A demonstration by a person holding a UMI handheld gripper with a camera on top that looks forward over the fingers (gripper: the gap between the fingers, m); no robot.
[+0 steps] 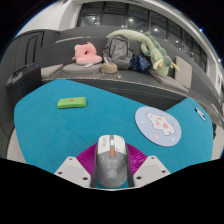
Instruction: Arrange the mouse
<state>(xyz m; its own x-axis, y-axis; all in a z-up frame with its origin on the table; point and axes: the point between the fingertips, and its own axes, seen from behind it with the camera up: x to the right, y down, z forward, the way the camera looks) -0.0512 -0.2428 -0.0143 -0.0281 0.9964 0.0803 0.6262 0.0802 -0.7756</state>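
While carrying toward round white-and-blue mouse pad [157, 122] on teal table [40, 130], gripper [111, 168] pinching grey-white computer mouse [111, 158] between magenta pads, seemingly for placement there.

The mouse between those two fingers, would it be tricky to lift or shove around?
Probably not. The mouse looks like a rigid shell, so it should not flex between the pink pads. Its rounded, smooth sides might slip if squeezed off-centre. On the teal mat, its flat base should slide rather than roll.
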